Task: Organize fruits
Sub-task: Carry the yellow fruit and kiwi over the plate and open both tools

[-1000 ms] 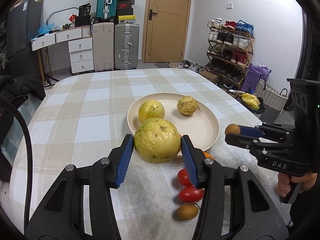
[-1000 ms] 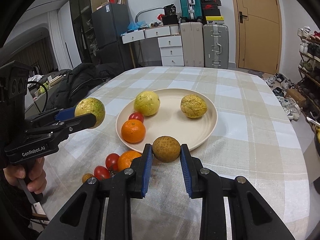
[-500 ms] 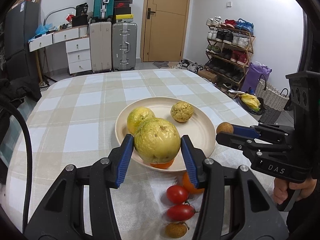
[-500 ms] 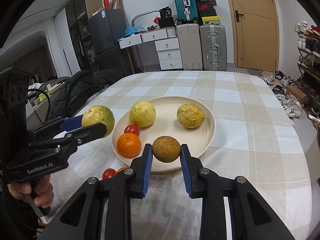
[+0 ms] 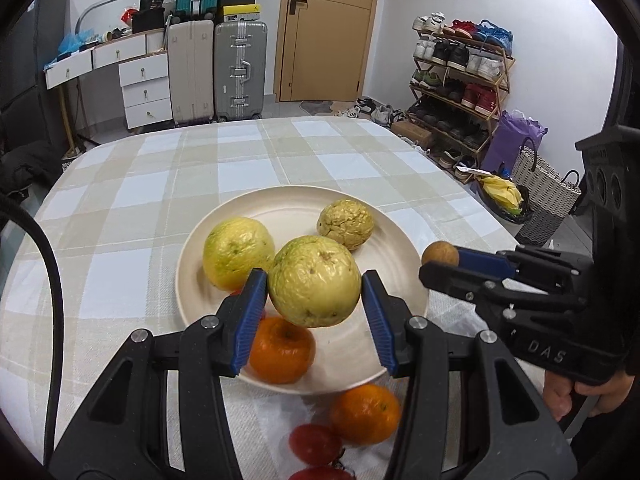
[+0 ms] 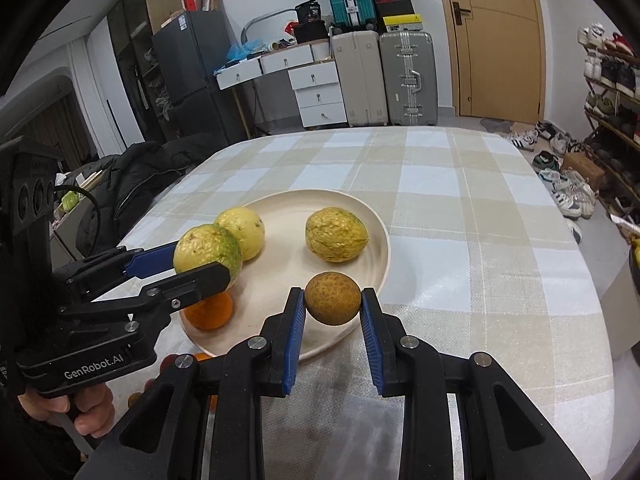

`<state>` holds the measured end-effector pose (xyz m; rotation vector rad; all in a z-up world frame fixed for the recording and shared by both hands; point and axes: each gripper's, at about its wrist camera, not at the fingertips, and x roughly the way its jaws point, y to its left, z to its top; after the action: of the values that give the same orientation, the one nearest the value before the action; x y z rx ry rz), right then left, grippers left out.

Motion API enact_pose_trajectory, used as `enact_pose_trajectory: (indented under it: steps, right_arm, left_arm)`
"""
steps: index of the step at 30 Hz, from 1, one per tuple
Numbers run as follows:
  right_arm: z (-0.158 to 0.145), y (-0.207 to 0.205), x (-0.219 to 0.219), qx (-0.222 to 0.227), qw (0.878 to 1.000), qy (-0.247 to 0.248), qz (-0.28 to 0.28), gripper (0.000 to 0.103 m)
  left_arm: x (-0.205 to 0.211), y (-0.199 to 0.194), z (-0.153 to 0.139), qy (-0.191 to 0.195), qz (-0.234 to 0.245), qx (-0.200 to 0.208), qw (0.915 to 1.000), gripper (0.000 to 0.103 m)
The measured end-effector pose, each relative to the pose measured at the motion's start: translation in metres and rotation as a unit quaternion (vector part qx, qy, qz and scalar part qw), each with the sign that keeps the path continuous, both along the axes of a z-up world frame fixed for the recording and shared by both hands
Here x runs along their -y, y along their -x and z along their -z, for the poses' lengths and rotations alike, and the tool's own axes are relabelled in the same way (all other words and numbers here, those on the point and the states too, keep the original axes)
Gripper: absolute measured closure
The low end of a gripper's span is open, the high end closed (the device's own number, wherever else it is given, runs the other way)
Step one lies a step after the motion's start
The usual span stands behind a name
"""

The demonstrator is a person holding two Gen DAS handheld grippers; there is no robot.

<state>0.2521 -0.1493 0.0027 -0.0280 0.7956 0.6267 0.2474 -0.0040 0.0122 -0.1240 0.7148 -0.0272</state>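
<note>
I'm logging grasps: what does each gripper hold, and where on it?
Left gripper: green-yellow fruit, pinched across its sides. Right gripper: small brown fruit, likewise across its sides.

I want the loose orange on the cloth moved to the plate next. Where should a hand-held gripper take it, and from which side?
Grip the loose orange across its widest middle, coming from above. It is round, and a tomato sits close on one side with the plate rim near, so a low sideways approach looks crowded.

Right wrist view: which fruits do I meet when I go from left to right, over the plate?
Green-yellow fruit in the left gripper → smooth yellow fruit → wrinkled yellow fruit. The small brown fruit overlaps, so I omit it.
</note>
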Motion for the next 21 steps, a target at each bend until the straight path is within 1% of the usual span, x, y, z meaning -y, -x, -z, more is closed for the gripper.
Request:
enact_pose_trajectory:
  steps: [6, 14, 18, 21]
  right_arm:
    - [0.008, -0.006, -0.008, -0.005, 1.000, 0.019, -0.002, 0.074]
    - [0.012, -0.013, -0.005, -0.012, 1.000, 0.020, 0.007, 0.074]
    - [0.013, -0.016, -0.008, -0.012, 1.000, 0.028, 0.005, 0.074]
    - [0.014, -0.020, -0.008, -0.015, 0.999, 0.027, 0.008, 0.074]
  left_arm:
    - [0.014, -0.020, 0.003, -0.013, 0.016, -0.010, 0.9997, 0.057]
    - [0.014, -0.036, 0.011, -0.009, 0.010, -0.024, 0.9996, 0.057]
    - [0.015, -0.040, 0.013, -0.028, 0.000, -0.036, 0.9990, 0.057]
    - [0.014, -0.045, 0.017, -0.026, -0.003, -0.051, 0.9983, 0.057]
